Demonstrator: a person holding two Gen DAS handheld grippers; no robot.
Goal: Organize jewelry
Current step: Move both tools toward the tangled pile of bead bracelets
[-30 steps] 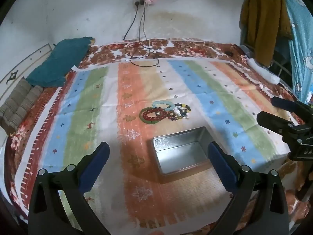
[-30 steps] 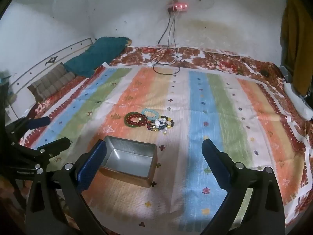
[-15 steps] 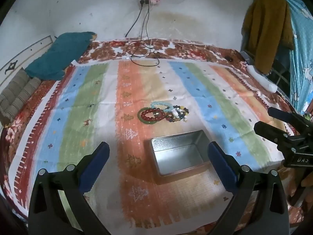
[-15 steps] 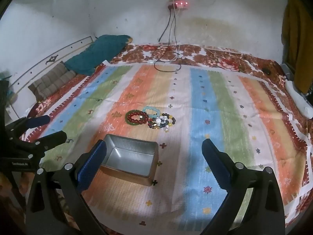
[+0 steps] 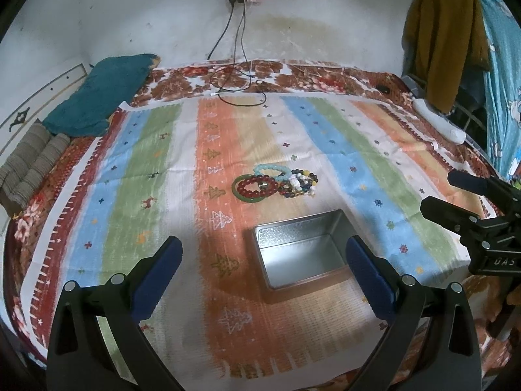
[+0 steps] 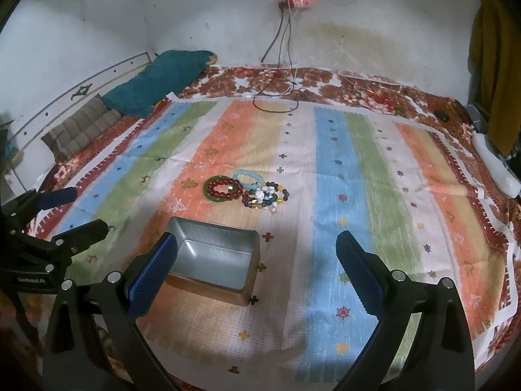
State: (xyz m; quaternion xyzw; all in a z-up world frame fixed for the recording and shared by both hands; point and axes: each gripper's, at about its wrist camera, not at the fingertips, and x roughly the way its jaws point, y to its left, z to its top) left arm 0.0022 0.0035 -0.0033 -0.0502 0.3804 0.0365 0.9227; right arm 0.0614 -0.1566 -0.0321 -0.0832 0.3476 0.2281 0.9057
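Spread over the bed was a striped cloth (image 5: 156,150), with a teal pillow (image 5: 101,97) at its far left. Low on the left, the left gripper (image 5: 263,267) was held with jaws wide apart and nothing in them. A pile of bead bracelets (image 5: 276,184) was seen mid-cloth, just beyond an empty metal tin (image 5: 299,251). The right gripper (image 6: 257,260) was held wide open too.

Striped cloth (image 5: 156,150), teal pillow (image 5: 97,97), cables (image 5: 234,75)

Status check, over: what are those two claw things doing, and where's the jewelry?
Left gripper open, right gripper open, both empty. Bracelets heaped on cloth beyond empty tin. Nothing in the way.
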